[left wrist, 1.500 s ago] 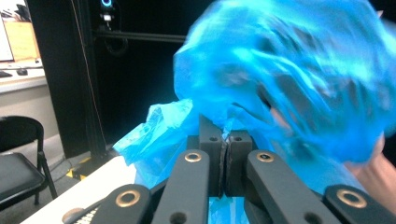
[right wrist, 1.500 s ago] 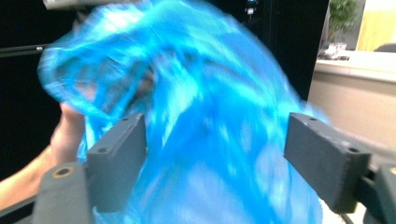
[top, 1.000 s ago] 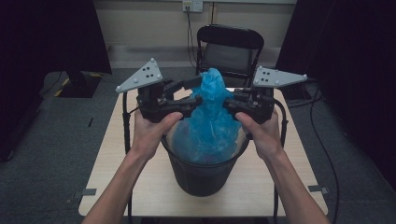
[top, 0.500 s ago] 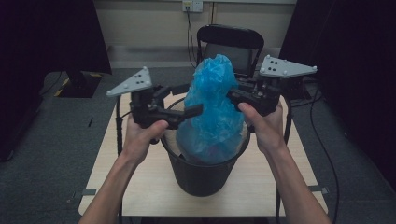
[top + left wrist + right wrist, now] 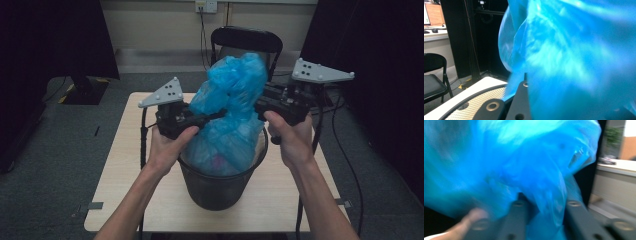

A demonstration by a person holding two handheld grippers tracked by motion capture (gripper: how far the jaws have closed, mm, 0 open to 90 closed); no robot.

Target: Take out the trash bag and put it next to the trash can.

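The blue plastic bag stands bunched up out of the black mesh bin, in the centre of the high view; its lower part lines the bin and its crumpled top rises above the rim.

Nearest the bottom of the frame, the person's two forearms come up on either side of the bin, which sits on the near half of the light wooden table.

The left gripper, at centre left, points inward to the bag's left flank, and its jaws have just closed together on a fold of the plastic; in the left gripper view the blue film covers the right jaw and drapes over the inner edge of the left one.

The right gripper, at centre right and a little higher, meets the bag's right side. Its jaws have just been opening; in the right gripper view they stand apart with a loose hank of the bag hanging between them, though blur hides whether the pads touch it.

Beyond the table, at upper centre, stands a black folding chair, and behind it a pale wall with a socket.
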